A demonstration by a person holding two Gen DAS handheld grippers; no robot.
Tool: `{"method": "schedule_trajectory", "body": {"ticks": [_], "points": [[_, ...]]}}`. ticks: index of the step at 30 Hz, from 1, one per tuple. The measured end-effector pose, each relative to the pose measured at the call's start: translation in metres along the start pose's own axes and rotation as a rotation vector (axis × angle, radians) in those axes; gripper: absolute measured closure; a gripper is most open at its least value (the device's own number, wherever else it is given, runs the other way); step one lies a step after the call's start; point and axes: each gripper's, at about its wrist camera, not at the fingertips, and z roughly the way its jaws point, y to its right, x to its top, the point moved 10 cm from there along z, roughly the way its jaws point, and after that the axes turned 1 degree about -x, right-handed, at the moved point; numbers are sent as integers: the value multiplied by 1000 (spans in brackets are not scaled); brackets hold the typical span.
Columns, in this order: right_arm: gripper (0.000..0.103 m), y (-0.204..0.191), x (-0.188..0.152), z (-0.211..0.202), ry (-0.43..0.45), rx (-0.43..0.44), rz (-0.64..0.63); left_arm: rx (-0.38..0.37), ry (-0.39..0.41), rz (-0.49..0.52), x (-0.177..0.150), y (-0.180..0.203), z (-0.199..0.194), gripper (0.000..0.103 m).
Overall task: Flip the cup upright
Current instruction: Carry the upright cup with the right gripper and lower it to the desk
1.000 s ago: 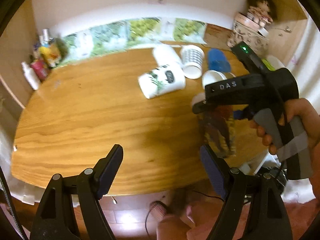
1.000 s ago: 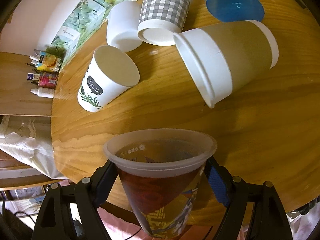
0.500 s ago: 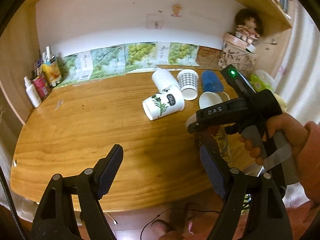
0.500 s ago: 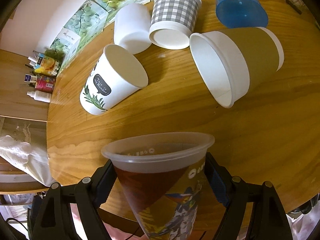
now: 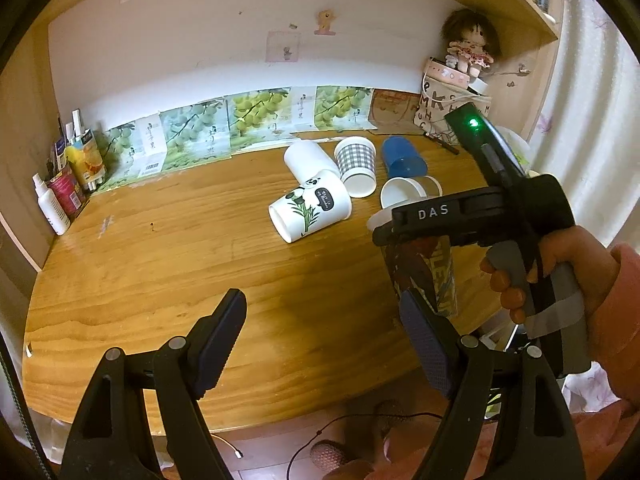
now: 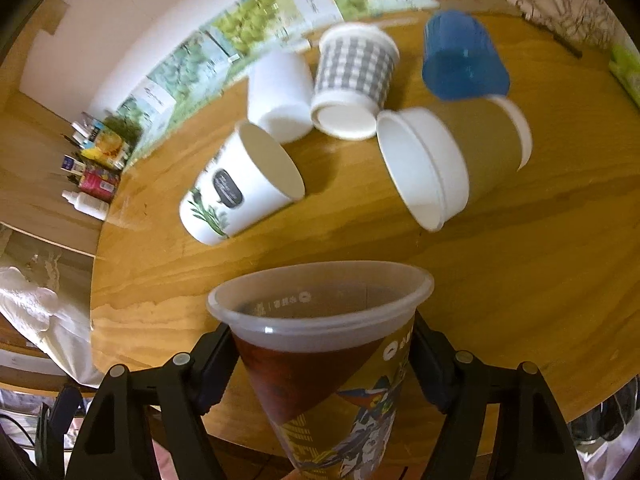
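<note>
Translucent plastic cup [image 6: 328,364] with a brown, gold and blue printed wrap stands mouth-up near the front edge of the round wooden surface [image 6: 520,280], clamped between the two black fingers of the right gripper [image 6: 320,364], one pad pressed on each side of its wall just below the rim. From the left wrist view the same cup [image 5: 426,276] shows under the black body of the right gripper [image 5: 404,240], which a hand in a pink sleeve [image 5: 560,276] holds by its grey handle; the cup's base looks to be at or just above the wood, though which cannot be told.

The left gripper [image 5: 324,344] hangs over the near part of the surface [image 5: 160,272] with its fingers spread wide apart and nothing between them.

Behind the held cup, five other cups lie tipped on their sides in a loose cluster: a white paper cup with a leaf print and dark label [image 6: 240,188], a plain white cup [image 6: 280,96], a grey checked paper cup [image 6: 352,84], a blue plastic cup [image 6: 460,60], and a brown-sleeved paper cup with a white rim [image 6: 452,164]. The checked cup touches both the plain white one and the brown-sleeved one.

Small bottles and tubes [image 5: 64,188] stand at the far left edge, against a row of boxes printed with green grapes [image 5: 224,128]. A doll [image 5: 470,48] sits on a box in the far right corner.
</note>
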Motion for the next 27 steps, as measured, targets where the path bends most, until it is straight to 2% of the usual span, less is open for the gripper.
{"method": "schedule_trajectory", "body": {"ticks": [7, 15, 27], "points": [[27, -2, 8, -32, 169, -17, -68, -10, 9, 18, 2, 7, -3, 21], [27, -12, 8, -68, 456, -89, -216, 17, 22, 33, 6, 3, -13, 21], [27, -35, -12, -86, 841, -43, -297, 12, -34, 95, 4, 4, -25, 21]]}}
